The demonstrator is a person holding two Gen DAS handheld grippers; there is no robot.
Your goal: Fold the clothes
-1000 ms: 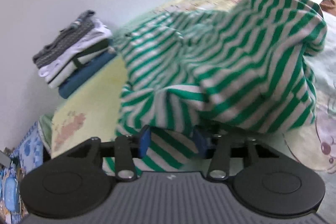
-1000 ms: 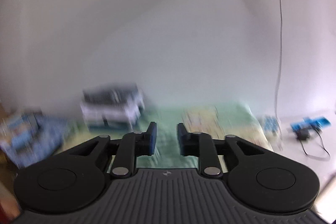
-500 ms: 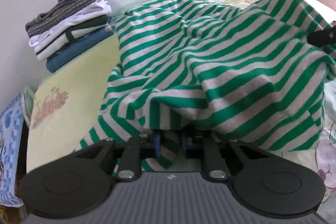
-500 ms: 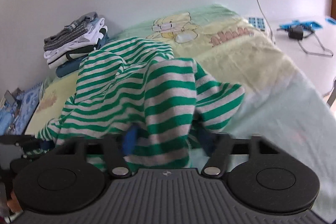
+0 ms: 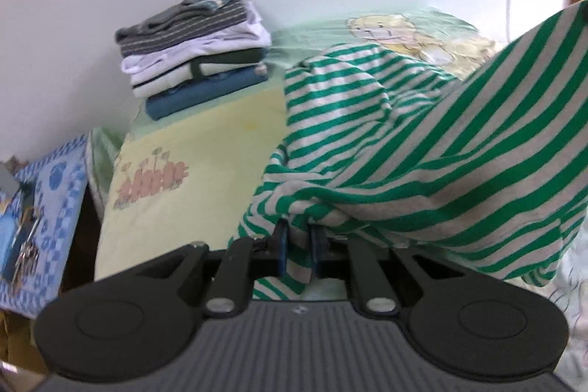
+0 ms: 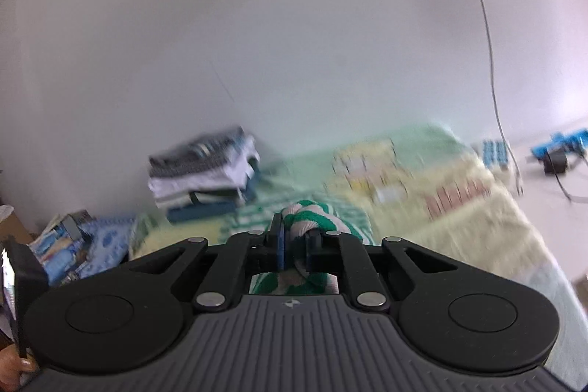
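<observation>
So I've got both grippers on the striped shirt (image 5: pixel 422 149) now. My left gripper (image 5: pixel 297 247) is pinching a fold of it right at the edge nearest me, blue pads squeezed onto the cloth, a bit of hem hanging out below. That grip looks settled. My right gripper (image 6: pixel 295 245) has just been closing and now has a bunched-up knot of the same green-and-grey fabric clamped between its pads, twisted like a rope.

The shirt is half lifted off the bed (image 5: pixel 205 135). From the left view it stretches up and off to the right in a taut sheet, while a crumpled hump of it sits on the yellow bedding further back. The right view is blurry, so I can't tell which part of the shirt I grabbed there: corner, shoulder or random wad.

Step-wise I'd call this the pick-up-and-spread stage, nothing folded on this one yet. The pile (image 5: pixel 194 50) of done clothes sits against the wall at the back left, well apart from the shirt.

Next I reckon I need to lift both hands, pull them apart so the shirt hangs open, then lay it flat on the bare bedding. If the right grab turns out to be just a wad, I'd have to regrip at a proper corner first.
</observation>
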